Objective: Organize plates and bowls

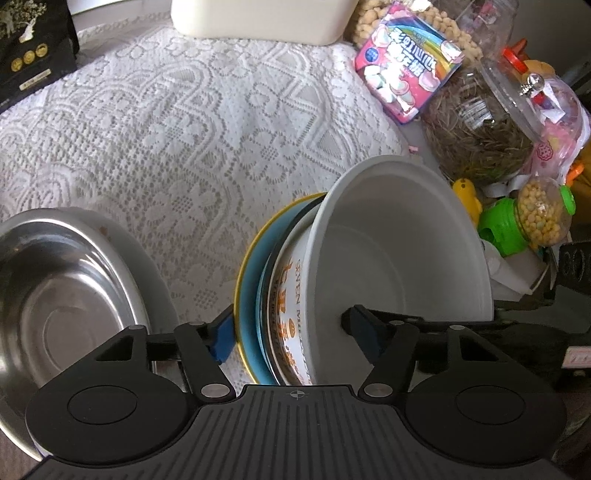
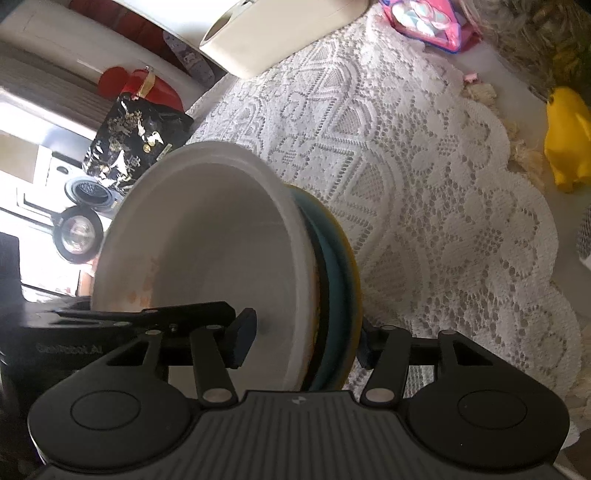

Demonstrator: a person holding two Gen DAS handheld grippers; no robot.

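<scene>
A nested stack stands tilted on its edge over the lace cloth: a white bowl, a bowl printed with orange letters and a blue plate with a yellow rim. My left gripper is open wide around it, one pad beside the plate's rim and the other inside the white bowl. In the right wrist view my right gripper is shut on the stack, with one pad inside the white bowl and the other behind the blue plate. A steel bowl sits at the left on a white plate.
A lace tablecloth covers the table. At the back stand a cream container and a black box. On the right are a pink sweets bag, glass jars, a green-capped jar and a yellow toy.
</scene>
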